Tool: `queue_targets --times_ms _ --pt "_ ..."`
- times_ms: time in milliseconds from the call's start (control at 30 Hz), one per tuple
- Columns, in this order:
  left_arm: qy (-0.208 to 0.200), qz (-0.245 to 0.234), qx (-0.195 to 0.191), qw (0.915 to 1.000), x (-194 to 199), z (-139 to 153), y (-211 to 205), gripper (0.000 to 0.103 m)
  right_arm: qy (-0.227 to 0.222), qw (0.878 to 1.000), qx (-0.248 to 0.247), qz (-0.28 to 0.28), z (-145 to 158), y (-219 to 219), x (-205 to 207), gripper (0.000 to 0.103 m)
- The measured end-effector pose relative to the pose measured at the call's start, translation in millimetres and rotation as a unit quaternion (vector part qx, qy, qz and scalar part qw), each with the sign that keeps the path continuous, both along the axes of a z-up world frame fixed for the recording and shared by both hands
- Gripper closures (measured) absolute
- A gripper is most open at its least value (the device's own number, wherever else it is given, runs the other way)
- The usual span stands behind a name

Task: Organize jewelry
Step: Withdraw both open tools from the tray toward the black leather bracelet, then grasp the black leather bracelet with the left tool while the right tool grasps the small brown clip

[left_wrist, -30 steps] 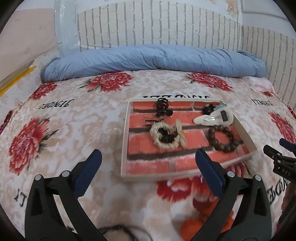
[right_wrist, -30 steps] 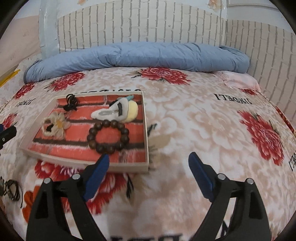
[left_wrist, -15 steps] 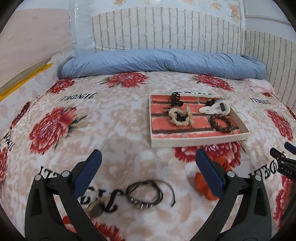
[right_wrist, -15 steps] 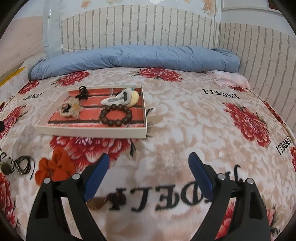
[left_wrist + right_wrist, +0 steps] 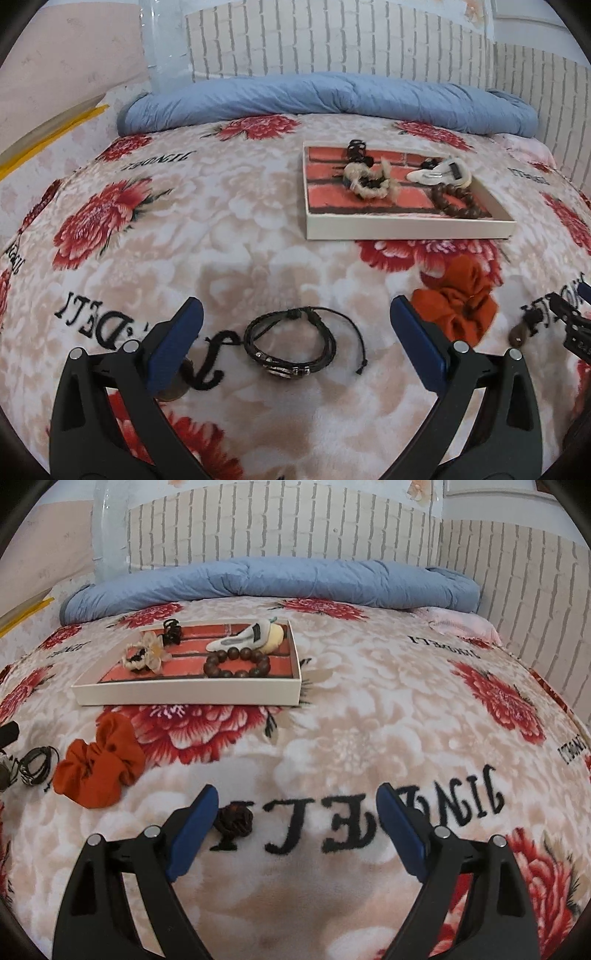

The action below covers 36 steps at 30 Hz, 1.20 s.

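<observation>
My left gripper (image 5: 297, 332) is open and hovers low over the flowered blanket, with a black leather cord bracelet (image 5: 291, 345) lying between its blue fingers, untouched. An orange scrunchie (image 5: 461, 306) lies just right of it. My right gripper (image 5: 299, 823) is also open, and a small dark brown hair piece (image 5: 234, 819) lies on the blanket beside its left finger. Farther back stands the brick-patterned tray (image 5: 184, 696), which holds a wooden bead bracelet (image 5: 236, 662), a cream flower hair tie (image 5: 144, 657), a black claw clip (image 5: 171, 631) and a white hair clip (image 5: 240, 640).
A rolled blue quilt (image 5: 332, 98) lies across the head of the bed against the brick-pattern wall. A round brownish object (image 5: 173, 395) sits partly hidden under my left gripper's left finger. The right gripper's tip (image 5: 572, 325) shows at the left wrist view's right edge.
Both grippers have drawn back from the tray and sunk toward the blanket. The black bracelet, orange scrunchie and small brown piece have come into view near the fingers. Both stay open.
</observation>
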State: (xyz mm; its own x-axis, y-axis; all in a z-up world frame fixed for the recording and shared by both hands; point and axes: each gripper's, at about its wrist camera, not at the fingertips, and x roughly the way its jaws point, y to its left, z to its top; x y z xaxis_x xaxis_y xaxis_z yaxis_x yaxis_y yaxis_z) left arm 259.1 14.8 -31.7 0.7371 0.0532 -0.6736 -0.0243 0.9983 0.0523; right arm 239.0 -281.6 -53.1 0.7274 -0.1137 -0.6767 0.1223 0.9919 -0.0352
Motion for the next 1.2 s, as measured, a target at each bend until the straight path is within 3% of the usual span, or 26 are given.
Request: queue_targets --times_ms 133,333,400,500,633,933,1200 --pt "0.009 -0.004 -0.014 0.9999 7.5 -14.2 -0.5 0.005 -0.004 1.0 0.012 0.002 -1.9 -2.3 0.9 0.018" --pt "0.018 -0.015 0.006 0.9997 5.7 -28.8 -7.3 0.005 0.009 1.0 0.005 0.01 -9.5 3.1 6.3 0.019" --pt "0.015 -0.017 0.01 0.9997 4.6 -29.5 -9.4 0.006 0.019 1.0 0.005 0.017 -12.5 5.3 9.3 0.027" --pt "0.01 -0.022 0.011 0.9997 3.3 -28.5 -11.1 0.006 0.029 0.999 0.006 0.019 -15.8 6.9 12.1 0.027" --pt "0.026 -0.03 0.01 0.9992 6.3 -34.4 -13.0 0.013 0.038 0.999 0.023 0.019 -18.8 4.4 15.2 0.034" --pt "0.062 -0.047 -0.017 0.9968 16.5 -48.4 -10.6 0.042 0.038 0.999 0.015 0.028 -20.7 10.8 15.4 0.042" --pt "0.08 -0.054 0.005 0.9953 17.6 -57.1 -19.2 0.043 0.047 0.998 0.026 0.031 -23.9 8.5 18.3 0.042"
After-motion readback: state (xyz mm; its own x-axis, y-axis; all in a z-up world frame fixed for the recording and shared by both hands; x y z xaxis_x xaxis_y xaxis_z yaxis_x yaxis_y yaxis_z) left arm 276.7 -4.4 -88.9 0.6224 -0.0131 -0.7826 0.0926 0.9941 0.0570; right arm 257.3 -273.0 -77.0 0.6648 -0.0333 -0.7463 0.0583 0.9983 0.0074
